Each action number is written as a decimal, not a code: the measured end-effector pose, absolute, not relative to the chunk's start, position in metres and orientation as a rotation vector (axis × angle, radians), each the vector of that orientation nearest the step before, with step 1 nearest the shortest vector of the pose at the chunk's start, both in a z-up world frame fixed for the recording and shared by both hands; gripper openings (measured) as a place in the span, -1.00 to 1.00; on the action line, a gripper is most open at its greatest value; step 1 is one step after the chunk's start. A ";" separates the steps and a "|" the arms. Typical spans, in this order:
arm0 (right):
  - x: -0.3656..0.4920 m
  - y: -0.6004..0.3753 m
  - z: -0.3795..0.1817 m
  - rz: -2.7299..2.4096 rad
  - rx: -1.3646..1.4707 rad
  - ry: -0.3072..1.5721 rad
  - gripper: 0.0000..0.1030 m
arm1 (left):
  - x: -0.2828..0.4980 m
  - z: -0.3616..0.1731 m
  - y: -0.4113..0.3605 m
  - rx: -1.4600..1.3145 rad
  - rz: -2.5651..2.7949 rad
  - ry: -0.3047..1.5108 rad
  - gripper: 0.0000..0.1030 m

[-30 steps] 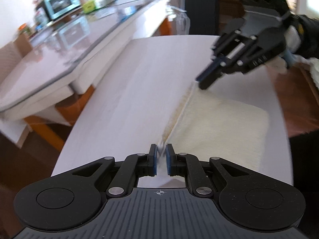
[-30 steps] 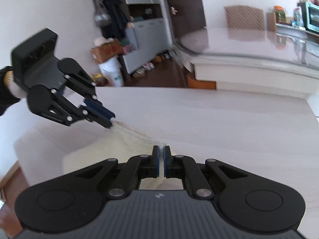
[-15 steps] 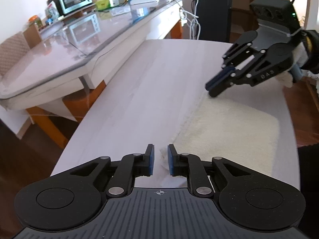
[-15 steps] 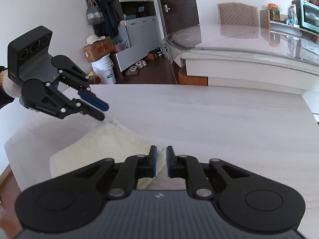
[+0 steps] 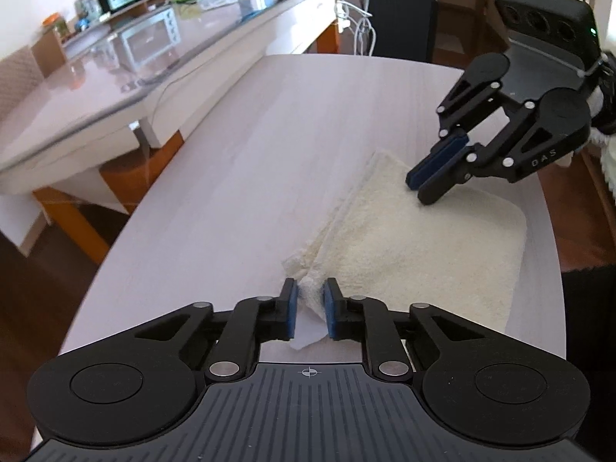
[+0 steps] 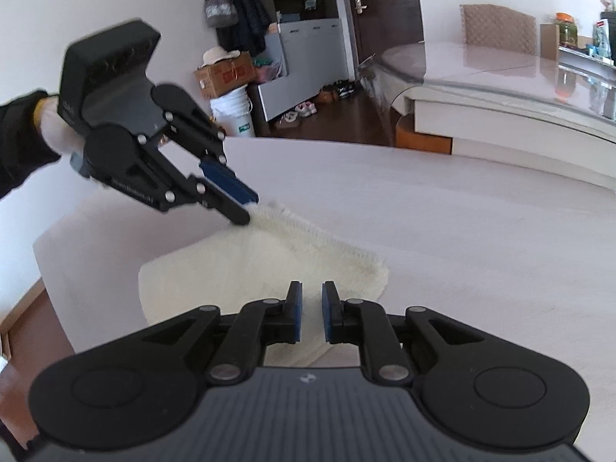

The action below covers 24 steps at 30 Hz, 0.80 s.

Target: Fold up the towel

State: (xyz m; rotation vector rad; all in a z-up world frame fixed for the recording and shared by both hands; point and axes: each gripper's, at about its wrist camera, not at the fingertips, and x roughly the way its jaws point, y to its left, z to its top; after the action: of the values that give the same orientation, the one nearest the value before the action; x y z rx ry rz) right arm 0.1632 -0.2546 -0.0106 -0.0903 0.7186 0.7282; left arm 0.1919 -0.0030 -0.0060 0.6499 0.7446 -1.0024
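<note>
Inspection of the work surface: I found the cream towel lying flat on the pale table, towards the right-hand end of it, already doubled over with the layered edges showing along its left side.

Left gripper: I observed its jaws drawn close on the nearest corner of the towel. The fabric filled the gap from one blue pad to the other, and that corner was bunched and slightly lifted off the table. The jaws had just been closing, with the corner between them. From the right wrist camera I confirmed the same tool's tips meeting the towel at that corner, with a dark sleeve behind it.

Right gripper: I noted its jaws standing a little apart, having just been opening. Nothing was pinched between them; I saw the towel only through the gap, lying below. The left wrist camera showed its tips just over the towel's far corner, but I could not tell whether they touched the cloth.
</note>
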 end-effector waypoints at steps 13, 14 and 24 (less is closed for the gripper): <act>0.164 -0.248 -0.014 0.721 -0.116 0.726 -0.72 | 0.203 -0.014 -0.019 0.702 -0.946 0.637 -0.74; 0.163 -0.248 -0.014 0.721 -0.116 0.724 -0.72 | 0.205 -0.015 -0.019 0.690 -0.942 0.643 -0.74; 0.168 -0.248 -0.001 0.710 -0.092 0.696 -0.73 | 0.206 -0.018 -0.022 0.733 -0.921 0.602 -0.62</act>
State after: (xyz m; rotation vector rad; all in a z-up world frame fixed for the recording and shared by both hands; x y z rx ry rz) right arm 0.1685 -0.2482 -0.0011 -0.0925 0.6956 0.7103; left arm 0.2057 -0.0223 -0.0180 0.7327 0.6023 -0.9214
